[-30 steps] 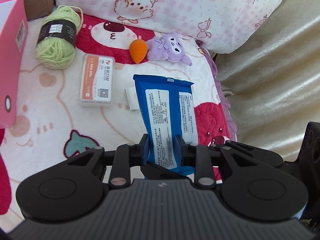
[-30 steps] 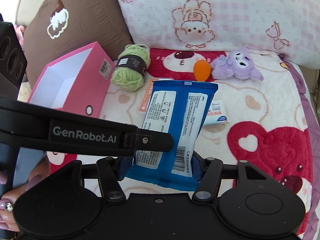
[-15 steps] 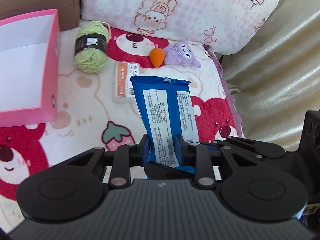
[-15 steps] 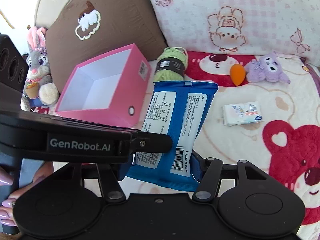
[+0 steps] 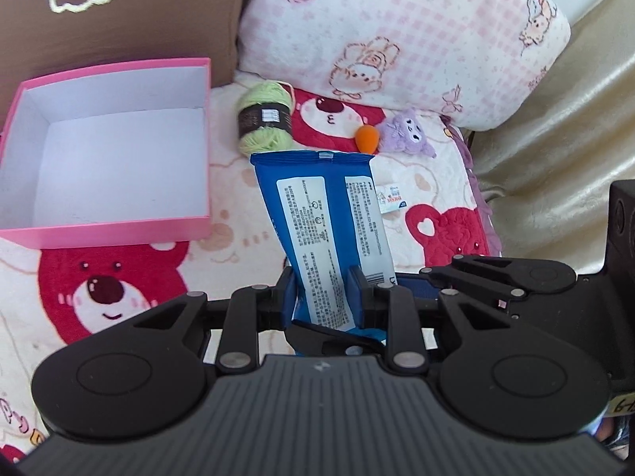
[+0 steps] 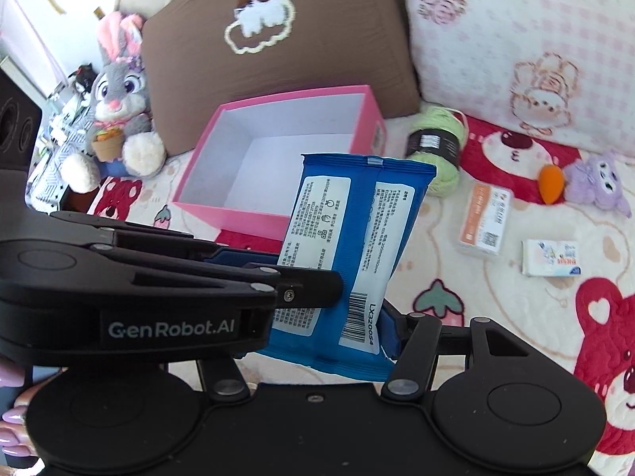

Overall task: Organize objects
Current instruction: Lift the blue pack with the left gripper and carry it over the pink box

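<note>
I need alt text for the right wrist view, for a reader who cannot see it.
Two black tools, the right tool and the left tool, together hold a blue plastic wipes packet above a bear-print blanket. Behind it stands an open pink cardboard box, with nothing visible inside. Green yarn and small toys lie to the right.

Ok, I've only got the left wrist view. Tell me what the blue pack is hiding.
Observer: An orange box lies on the blanket, between the yarn and the tissues. The pack blocks it in your view.
Operator: Now tell me what's left of the pink box.
Observer: A grey bunny plush sits there, beside the brown cushion.
</note>
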`<state>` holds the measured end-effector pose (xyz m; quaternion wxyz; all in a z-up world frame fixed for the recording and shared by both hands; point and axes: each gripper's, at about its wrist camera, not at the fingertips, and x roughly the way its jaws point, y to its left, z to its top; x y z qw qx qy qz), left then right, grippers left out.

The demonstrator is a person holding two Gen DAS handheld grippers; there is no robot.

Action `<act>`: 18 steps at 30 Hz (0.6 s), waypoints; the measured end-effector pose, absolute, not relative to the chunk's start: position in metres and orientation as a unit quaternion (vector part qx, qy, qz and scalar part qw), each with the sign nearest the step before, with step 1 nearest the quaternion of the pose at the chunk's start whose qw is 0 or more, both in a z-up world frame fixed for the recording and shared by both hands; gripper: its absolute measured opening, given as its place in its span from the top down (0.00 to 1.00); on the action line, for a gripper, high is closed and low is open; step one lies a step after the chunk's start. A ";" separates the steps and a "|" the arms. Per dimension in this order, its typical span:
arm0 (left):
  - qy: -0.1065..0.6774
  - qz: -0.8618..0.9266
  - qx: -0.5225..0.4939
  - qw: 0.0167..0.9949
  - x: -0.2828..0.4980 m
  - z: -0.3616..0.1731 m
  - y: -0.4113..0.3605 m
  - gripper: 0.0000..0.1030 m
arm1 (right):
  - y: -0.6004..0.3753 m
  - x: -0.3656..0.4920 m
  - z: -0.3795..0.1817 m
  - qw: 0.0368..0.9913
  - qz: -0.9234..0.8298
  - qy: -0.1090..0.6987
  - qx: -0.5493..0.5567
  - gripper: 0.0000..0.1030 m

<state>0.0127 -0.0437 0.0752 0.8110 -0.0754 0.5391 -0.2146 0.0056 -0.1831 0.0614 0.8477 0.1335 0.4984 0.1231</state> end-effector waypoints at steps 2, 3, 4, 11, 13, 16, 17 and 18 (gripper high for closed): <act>0.537 -0.207 -0.077 0.814 0.010 0.085 -0.032 0.76 | -0.174 0.009 0.070 0.847 0.135 0.498 0.126 0.38; 0.537 -0.204 -0.078 0.815 0.009 0.089 -0.026 0.76 | -0.169 0.011 0.074 0.847 0.140 0.498 0.122 0.38; 0.536 -0.200 -0.079 0.816 0.008 0.093 -0.019 0.76 | -0.163 0.013 0.078 0.847 0.146 0.497 0.118 0.38; 0.534 -0.171 -0.087 0.824 0.018 0.115 0.025 0.75 | -0.129 0.039 0.095 0.845 0.183 0.488 0.116 0.39; 0.530 -0.162 -0.085 0.828 0.023 0.118 0.036 0.76 | -0.118 0.049 0.098 0.846 0.191 0.487 0.104 0.39; 0.528 -0.142 -0.095 0.832 0.030 0.117 0.057 0.76 | -0.102 0.067 0.097 0.841 0.206 0.489 0.101 0.40; 0.527 -0.138 -0.098 0.833 0.033 0.116 0.064 0.76 | -0.096 0.073 0.095 0.840 0.209 0.490 0.101 0.40; 0.525 -0.135 -0.101 0.834 0.035 0.113 0.072 0.76 | -0.091 0.078 0.093 0.840 0.211 0.490 0.100 0.40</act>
